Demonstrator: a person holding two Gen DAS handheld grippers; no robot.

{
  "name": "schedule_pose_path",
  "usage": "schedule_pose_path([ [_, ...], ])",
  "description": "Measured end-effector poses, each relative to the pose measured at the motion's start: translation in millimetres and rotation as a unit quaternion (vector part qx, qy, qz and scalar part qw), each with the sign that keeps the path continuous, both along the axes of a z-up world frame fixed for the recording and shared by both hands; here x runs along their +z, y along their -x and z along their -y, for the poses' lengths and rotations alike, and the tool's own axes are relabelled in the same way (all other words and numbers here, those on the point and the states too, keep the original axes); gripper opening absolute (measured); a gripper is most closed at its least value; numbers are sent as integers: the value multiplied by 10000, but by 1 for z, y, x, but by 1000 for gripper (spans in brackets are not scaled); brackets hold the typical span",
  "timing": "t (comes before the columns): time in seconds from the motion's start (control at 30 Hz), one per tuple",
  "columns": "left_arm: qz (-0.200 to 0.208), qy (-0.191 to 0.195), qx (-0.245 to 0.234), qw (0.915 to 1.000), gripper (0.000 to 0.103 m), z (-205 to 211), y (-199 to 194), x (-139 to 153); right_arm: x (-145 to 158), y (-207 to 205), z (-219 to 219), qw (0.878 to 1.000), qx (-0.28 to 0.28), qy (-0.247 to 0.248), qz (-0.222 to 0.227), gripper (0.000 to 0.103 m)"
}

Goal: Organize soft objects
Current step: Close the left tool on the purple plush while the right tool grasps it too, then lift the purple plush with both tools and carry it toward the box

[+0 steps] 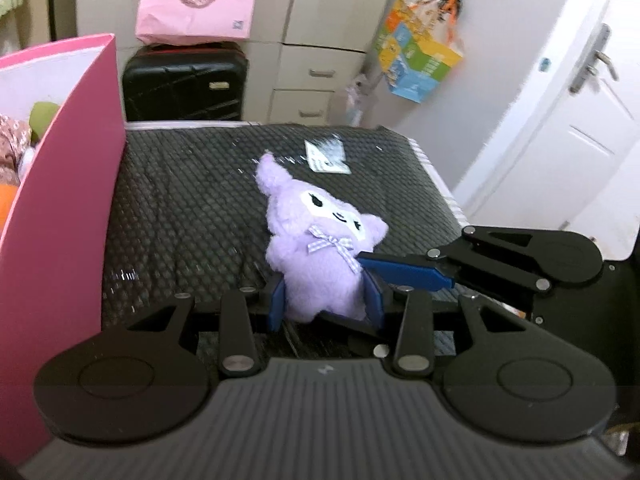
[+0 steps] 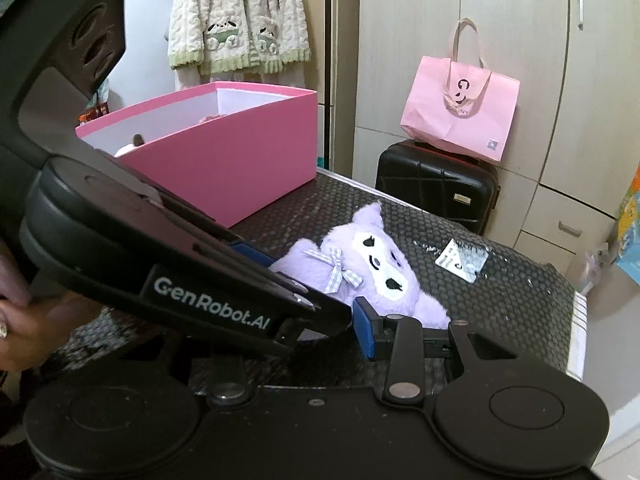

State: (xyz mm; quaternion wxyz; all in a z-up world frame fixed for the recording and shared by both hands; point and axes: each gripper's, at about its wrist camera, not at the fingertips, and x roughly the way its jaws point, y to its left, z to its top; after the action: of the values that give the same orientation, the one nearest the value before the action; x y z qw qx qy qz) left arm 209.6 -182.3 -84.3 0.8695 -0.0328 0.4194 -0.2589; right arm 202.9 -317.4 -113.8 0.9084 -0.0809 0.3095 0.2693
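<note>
Purple plush (image 1: 320, 248) lies face-up on dark quilted surface (image 1: 180, 208), right of pink box (image 1: 60, 200), likely its destination. Left claw (image 1: 326, 304) pinches plush's lower body between both blue pads, probably to lift it. Right claw (image 1: 404, 270): 1 finger touching plush's side; spread cannot be told.

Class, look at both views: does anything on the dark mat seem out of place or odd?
A crumpled paper label lies loose on the mat beyond the purple plush. It is the one thing here that is not soft, so it looks like litter.
</note>
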Motion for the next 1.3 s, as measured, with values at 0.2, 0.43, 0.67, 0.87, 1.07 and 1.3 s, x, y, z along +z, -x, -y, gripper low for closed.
schedule_pose_path([
  [0.2,-294,233,-296,9989,38,-13,22,1,7,31,-3,9999,-53,54,-104,44],
  [0.43,-646,558,-510,9950,38,-22,39,-1,5,58,-3,9997,-124,123,-141,44],
  [0.67,-768,632,-691,9926,38,-30,53,-2,2,69,1,9992,-143,-119,-361,44],
  [0.87,-434,467,-663,9958,44,-34,61,1,-5,75,7,9985,-291,-194,-429,45],
  [1.07,-191,583,-398,9973,54,-40,46,-6,-8,71,22,9970,-456,-358,-519,45],
  [1.3,-231,754,-221,9966,60,-41,37,-13,-13,75,20,9976,-282,-375,-503,68],
])
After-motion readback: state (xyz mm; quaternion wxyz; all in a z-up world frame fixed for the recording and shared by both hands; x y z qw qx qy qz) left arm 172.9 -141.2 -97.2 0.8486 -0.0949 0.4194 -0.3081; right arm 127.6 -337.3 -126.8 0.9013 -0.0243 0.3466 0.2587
